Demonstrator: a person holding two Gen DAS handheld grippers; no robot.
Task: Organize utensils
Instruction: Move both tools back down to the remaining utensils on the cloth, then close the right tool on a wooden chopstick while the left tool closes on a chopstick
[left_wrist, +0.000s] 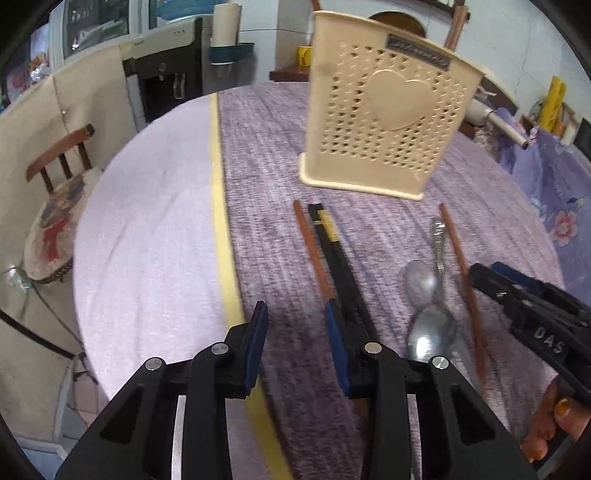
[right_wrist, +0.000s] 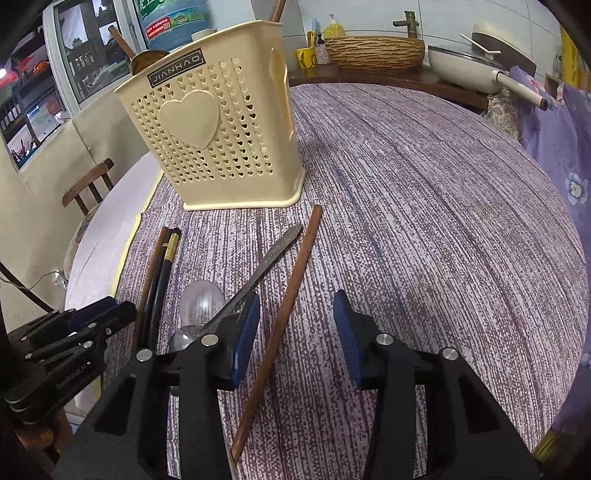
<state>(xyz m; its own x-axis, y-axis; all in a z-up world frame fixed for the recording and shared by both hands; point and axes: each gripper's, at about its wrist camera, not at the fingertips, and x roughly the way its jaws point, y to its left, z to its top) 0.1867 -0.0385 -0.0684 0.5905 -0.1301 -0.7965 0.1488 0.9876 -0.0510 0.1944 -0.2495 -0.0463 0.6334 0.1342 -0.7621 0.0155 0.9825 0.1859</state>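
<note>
A cream perforated utensil holder (left_wrist: 384, 122) (right_wrist: 221, 136) with a raised heart stands on the purple cloth, with wooden utensils (right_wrist: 147, 57) sticking out of it. In front of it lie a brown chopstick (left_wrist: 314, 251), a black chopstick pair (left_wrist: 332, 251) (right_wrist: 162, 266), two metal spoons (left_wrist: 421, 280) (right_wrist: 201, 299) and another brown chopstick (left_wrist: 461, 258) (right_wrist: 291, 288). My left gripper (left_wrist: 295, 317) (right_wrist: 118, 308) is open low over bare cloth, and the black pair runs behind its right finger. My right gripper (right_wrist: 296, 295) (left_wrist: 487, 268) is open astride the right brown chopstick, pads clear of it.
A yellow tape stripe (left_wrist: 221, 206) splits the round table. A wooden chair (left_wrist: 62, 155) stands left of it, with a water dispenser (left_wrist: 166, 81) behind. A woven basket (right_wrist: 375, 51) and a white pan (right_wrist: 461, 70) sit on the far counter. A person's fingers (left_wrist: 554, 424) show at lower right.
</note>
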